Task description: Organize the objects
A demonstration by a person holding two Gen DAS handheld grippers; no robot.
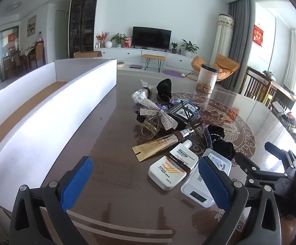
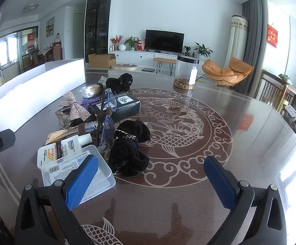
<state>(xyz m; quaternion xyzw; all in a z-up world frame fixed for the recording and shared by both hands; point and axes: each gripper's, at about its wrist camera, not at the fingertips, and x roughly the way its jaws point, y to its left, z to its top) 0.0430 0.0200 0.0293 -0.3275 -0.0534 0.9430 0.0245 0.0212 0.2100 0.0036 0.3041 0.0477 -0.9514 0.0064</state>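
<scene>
Two fisheye views look down over a dark, glossy table [image 2: 239, 122] inlaid with a pale fish-and-cloud pattern, a living room behind it.

In the left wrist view, the left gripper [image 1: 146, 178] fills the bottom of the frame, its blue-padded jaws spread wide with nothing between them. A long white box [image 1: 52, 110] with a brown floor runs along the left side of the frame. A pile of small items sits in the middle: a white sunscreen bottle [image 1: 171, 168] at lower centre, a clear plastic case [image 1: 207, 181] touching its right side, and a gold tube [image 1: 158, 146] just above. Higher up lie a sparkly bow [image 1: 158, 114], a black box [image 1: 183, 112], a bundle of cotton swabs [image 1: 140, 95] and a black velvet pouch [image 1: 164, 87]. A clear jar [image 1: 207, 78] stands well apart at upper right.

In the right wrist view, the right gripper [image 2: 151, 180] is also wide open and empty, over bare table at the bottom. The same pile lies left of centre, with a black scrunchie [image 2: 129, 155] just beside the plastic case. The left gripper's tip shows at the left edge.
</scene>
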